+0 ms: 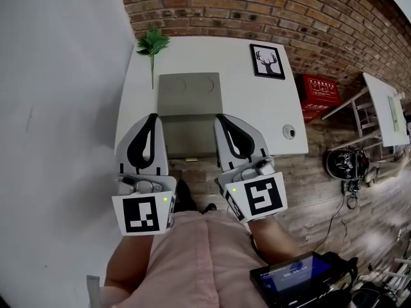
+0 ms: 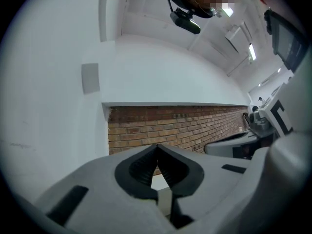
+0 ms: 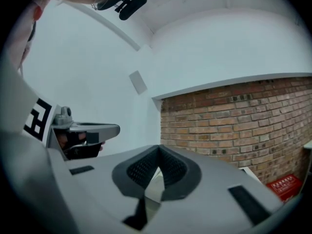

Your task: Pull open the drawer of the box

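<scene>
As viewed from overhead, the box (image 1: 189,94) is set on the worktop (image 1: 270,117), its drawer handle (image 1: 191,160) nearside; drawer shut or drawn cannot be judged, so either stage fits; left gripper (image 1: 154,117) and right gripper (image 1: 222,117) are held flanking it, fingers together, empty.

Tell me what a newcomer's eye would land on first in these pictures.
The left claw and right claw dominate the foreground, held side by side, both shut and empty, framing the near end of the grey box in the head view. That box sits centred on a white table, with a green sprig at back left and a framed deer picture at back right, before a brick wall.
</scene>
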A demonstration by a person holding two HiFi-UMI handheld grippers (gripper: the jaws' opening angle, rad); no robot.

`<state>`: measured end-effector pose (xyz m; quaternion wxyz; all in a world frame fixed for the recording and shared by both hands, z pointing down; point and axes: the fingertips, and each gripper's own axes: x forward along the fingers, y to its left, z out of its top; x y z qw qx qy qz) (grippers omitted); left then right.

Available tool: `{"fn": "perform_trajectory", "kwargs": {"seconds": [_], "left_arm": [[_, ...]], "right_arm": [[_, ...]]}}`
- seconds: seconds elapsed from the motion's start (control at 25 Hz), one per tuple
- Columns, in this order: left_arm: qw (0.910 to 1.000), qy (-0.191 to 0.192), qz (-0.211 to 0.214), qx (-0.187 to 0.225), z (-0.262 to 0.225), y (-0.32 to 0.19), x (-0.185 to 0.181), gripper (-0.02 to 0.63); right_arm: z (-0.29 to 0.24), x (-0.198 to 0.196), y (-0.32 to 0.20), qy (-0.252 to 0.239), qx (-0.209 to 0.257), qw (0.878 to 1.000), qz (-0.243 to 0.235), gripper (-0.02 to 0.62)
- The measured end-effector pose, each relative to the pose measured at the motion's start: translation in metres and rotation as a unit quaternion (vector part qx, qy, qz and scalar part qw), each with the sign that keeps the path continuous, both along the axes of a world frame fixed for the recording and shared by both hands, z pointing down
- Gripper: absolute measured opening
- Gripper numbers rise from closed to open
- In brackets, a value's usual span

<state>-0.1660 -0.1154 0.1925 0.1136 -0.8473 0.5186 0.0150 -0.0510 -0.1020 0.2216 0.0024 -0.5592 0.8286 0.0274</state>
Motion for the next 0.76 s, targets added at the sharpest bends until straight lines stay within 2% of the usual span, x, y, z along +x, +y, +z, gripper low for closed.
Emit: {"fn": "perform_trajectory", "kwargs": {"seconds": [0.76], "left_arm": [[0.9993,-0.007,0.003,-0.038,0.023,-0.012,0.006,0.008]], "right_arm": [[0.007,0.007,-0.010,-0.001,0.001,1.000,0.016,0.003]]}}
